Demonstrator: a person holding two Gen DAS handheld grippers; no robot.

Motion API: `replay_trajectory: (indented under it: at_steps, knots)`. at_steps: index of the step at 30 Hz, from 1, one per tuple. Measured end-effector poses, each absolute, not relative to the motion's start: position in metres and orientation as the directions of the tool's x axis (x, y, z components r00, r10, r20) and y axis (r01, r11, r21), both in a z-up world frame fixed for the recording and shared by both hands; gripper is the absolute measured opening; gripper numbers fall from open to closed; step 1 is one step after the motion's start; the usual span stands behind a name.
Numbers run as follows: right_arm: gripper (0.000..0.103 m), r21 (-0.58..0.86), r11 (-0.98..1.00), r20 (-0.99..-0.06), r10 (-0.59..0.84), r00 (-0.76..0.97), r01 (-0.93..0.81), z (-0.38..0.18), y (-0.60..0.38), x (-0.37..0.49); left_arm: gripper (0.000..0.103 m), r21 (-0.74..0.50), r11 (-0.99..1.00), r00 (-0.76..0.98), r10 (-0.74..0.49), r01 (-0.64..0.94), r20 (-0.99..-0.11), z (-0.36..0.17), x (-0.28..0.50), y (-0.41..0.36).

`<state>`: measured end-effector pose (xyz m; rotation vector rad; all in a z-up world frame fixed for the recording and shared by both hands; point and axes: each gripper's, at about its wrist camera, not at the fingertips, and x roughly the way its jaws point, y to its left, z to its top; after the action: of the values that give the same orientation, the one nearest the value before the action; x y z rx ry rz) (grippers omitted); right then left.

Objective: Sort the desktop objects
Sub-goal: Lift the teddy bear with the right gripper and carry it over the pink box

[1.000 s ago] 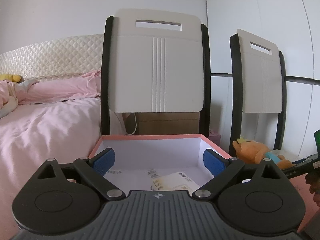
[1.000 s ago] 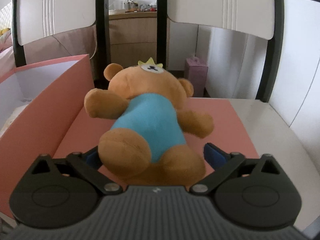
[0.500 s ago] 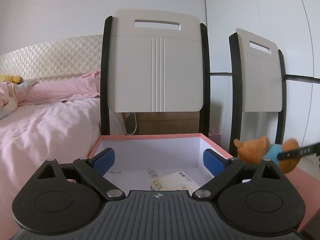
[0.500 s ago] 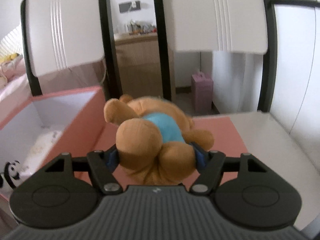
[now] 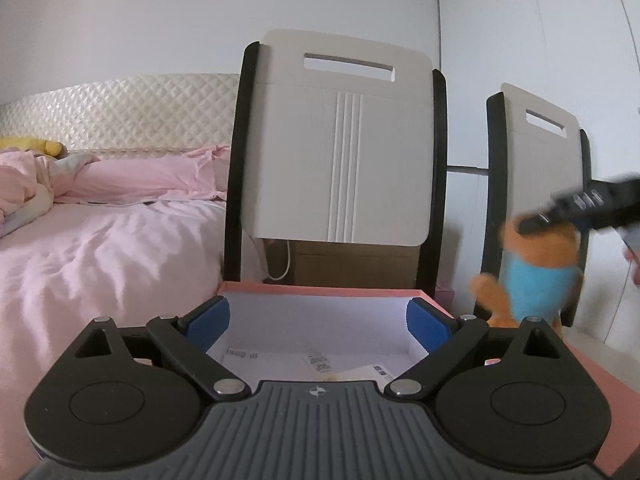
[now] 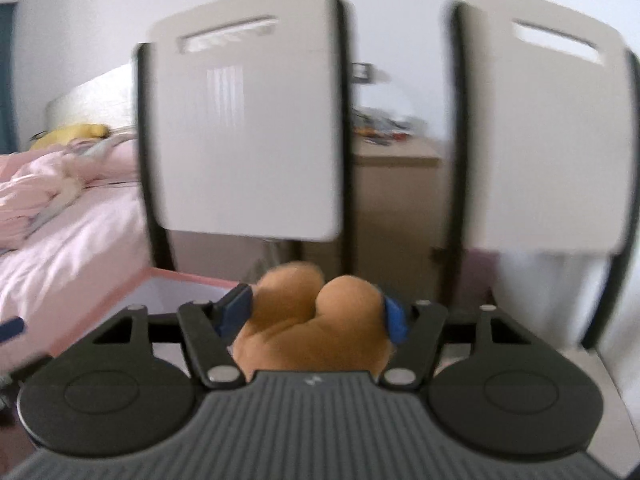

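One view alone shows bear's (image 5: 538, 276) blue shirt.

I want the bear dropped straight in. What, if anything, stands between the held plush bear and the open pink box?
Nothing visible does. The right tongs hold the plush bear in the air, right of the pink box, whose top is open. The left tongs sit open at the box's near side, not across the path.
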<state>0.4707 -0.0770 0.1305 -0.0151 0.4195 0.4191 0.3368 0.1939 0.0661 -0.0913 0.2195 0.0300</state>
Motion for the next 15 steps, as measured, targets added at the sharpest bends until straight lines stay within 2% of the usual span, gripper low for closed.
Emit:
replay_trajectory:
  at_steps: [1,2,4,15]
  knots:
    - [0.052,0.071,0.907,-0.400,0.406,0.822,-0.414,0.134,-0.068,0.473,0.097,-0.092,0.995,0.975,0.018,-0.039,-0.223,0.066,0.337,0.195]
    - [0.048,0.071,0.900,-0.401,0.420,0.814,-0.430,0.137,-0.060,0.475,0.097,-0.097,0.994,0.974,0.016,-0.039,-0.228,0.066,0.338,0.196]
    - [0.045,0.051,0.889,-0.422,0.433,0.797,-0.455,0.138,-0.043,0.482,0.097,-0.108,0.993,0.972,0.012,-0.039,-0.236,0.066,0.339,0.197]
    - [0.046,0.136,0.890,-0.423,0.450,0.786,-0.436,0.123,-0.053,0.503,0.097,-0.184,0.982,0.957,-0.008,-0.047,-0.289,0.062,0.347,0.211]
